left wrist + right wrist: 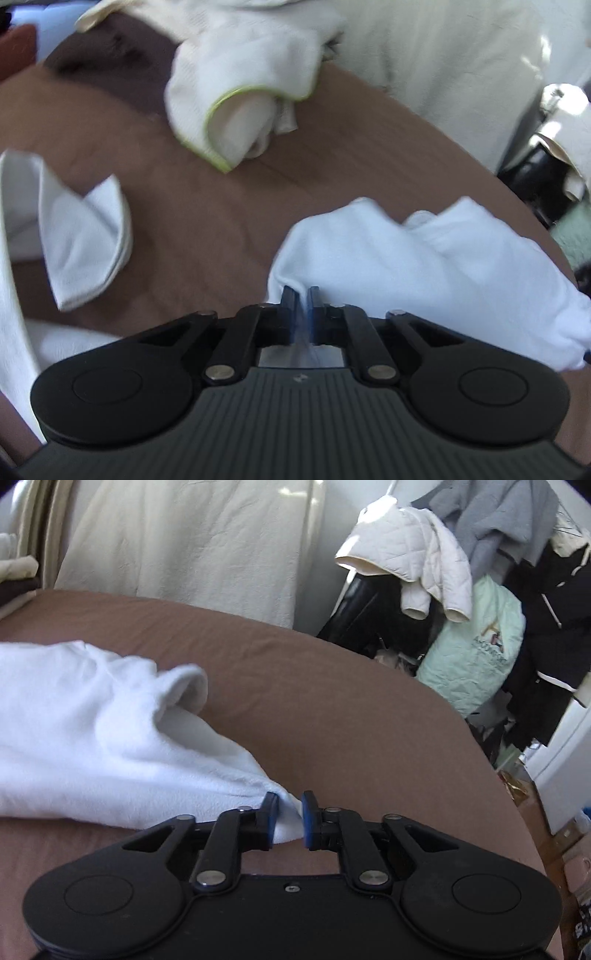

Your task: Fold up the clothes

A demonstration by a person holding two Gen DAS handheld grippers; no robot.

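A white garment [424, 266] lies bunched on the brown bed sheet [221, 206]. My left gripper [300, 295] is shut on its near left edge, with cloth pinched between the blue pads. In the right wrist view the same white garment [92, 731] spreads to the left, and my right gripper [290, 812] is shut on its right corner, with a fold of cloth filling the gap between the pads. Both grippers hold the garment just above the sheet.
A white garment with a green-trimmed edge [243, 99] lies farther back on the bed. Folded white cloth [85, 243] lies at the left. A cream duvet [192, 542] lies at the bed's far side. Jackets and bags [480, 590] hang past the right edge.
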